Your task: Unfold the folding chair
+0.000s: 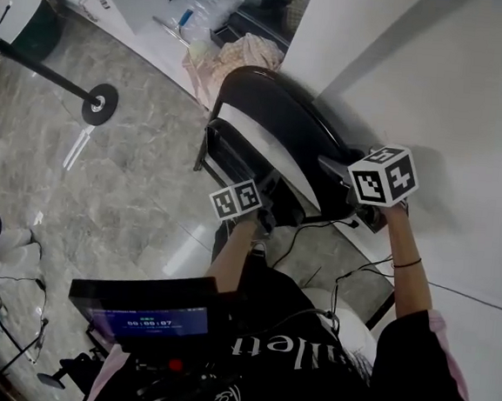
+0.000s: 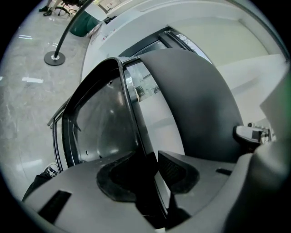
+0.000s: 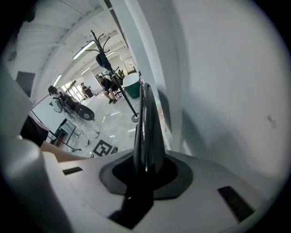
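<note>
Presently the folding chair stands collapsed on its legs, its curved back panel leaning close against the white wall and its seat frame lying flat against that panel. The left gripper has its jaws partly closed round the dark tube of the seat frame, both pads appearing to bear on it. The right gripper has its jaws drawn narrow onto the thin edge of the back panel on the wall side, clamped on it. Judgement: the unfolding has not begun and both holds are only just made. Risks noted: the glossy floor offers the legs little purchase, so a pull on the seat frame may slide the whole chair instead of opening it. The right hold sits on a slim, smooth edge and could slip off under load. The wall leaves little room behind, so the back panel may scrape it.
</note>
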The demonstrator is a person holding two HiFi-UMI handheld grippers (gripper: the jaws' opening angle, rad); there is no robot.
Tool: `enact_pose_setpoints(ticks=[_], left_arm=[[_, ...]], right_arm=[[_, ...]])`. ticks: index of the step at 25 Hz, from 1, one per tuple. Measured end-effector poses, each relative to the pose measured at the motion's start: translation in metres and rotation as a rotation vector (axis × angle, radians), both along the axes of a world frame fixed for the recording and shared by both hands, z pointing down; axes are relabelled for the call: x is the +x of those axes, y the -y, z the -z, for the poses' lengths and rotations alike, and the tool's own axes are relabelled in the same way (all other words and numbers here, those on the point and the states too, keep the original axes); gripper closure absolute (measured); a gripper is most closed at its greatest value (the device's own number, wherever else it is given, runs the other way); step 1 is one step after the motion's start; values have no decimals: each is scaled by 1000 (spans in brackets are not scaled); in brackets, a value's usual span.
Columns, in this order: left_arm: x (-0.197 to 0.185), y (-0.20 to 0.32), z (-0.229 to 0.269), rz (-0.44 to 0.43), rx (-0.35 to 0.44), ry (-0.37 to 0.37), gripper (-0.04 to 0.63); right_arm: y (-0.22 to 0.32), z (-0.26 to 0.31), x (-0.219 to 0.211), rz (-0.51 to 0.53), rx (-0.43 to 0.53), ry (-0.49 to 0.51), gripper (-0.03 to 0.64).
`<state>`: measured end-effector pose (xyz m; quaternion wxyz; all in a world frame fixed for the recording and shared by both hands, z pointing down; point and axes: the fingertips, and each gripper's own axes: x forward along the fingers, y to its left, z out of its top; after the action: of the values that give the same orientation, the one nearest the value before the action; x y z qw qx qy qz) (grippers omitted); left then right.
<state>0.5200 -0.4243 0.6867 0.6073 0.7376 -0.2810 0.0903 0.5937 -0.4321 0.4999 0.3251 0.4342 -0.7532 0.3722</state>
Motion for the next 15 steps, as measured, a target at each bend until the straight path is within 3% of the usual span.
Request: enact_pose_setpoints(ticks=[4, 10, 15], left_arm=[[-20, -15, 9, 50, 28, -12, 466], [-56, -36, 23, 134, 53, -58, 506], [-85, -48, 28, 144, 44, -90, 508]], right_arm=[[-18, 11, -26, 8, -1, 80, 545], [-41, 24, -65, 18, -1, 86, 544], [-55, 33, -101, 15, 30, 87, 543]])
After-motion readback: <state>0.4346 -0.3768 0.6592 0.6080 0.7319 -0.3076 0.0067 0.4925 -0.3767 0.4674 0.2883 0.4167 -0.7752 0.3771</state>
